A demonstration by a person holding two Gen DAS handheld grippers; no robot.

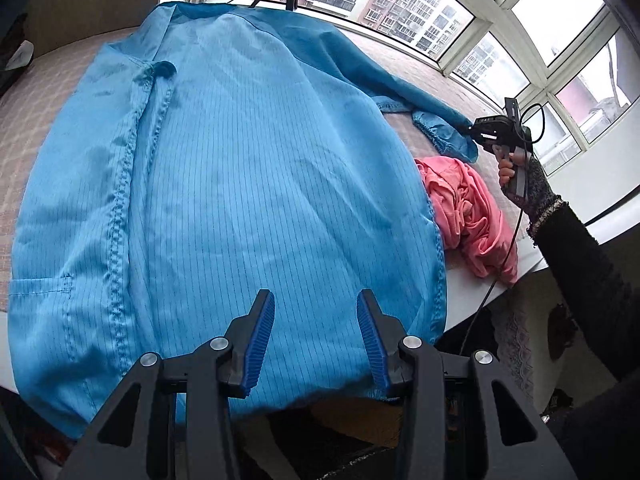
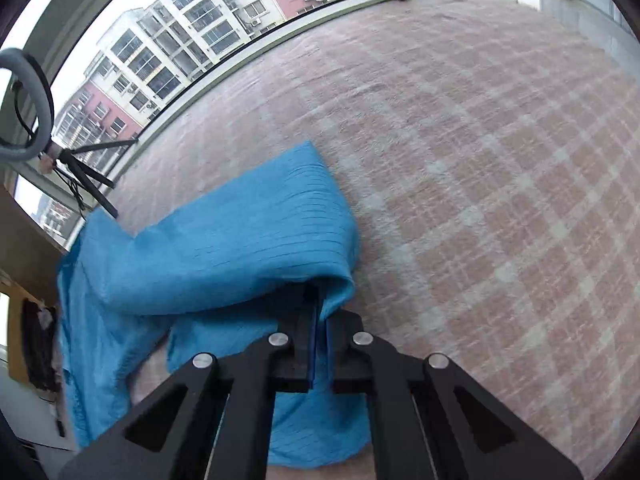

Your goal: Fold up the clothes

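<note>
Blue pinstriped fabric of a jacket (image 1: 240, 184) lies spread flat on a checked pink bedcover (image 2: 480, 160), filling the left wrist view. Left gripper (image 1: 316, 336) hovers over the hem at 6 o'clock, its jaws partly apart and empty, the cloth beneath rather than between them. Beyond, at 3 o'clock, a crumpled pink garment (image 1: 468, 208) sits just beside the jacket's edge. Farther, toward 2 o'clock, the right gripper (image 1: 470, 130), held in a hand (image 1: 510, 170), is clamped on the jacket's sleeve (image 1: 440, 120). Right wrist view: that sleeve is pinched between nearly closed jaws and drapes away toward 9 o'clock. A tripod (image 2: 86, 176) stands by the window (image 2: 160, 52) at 10 o'clock.
</note>
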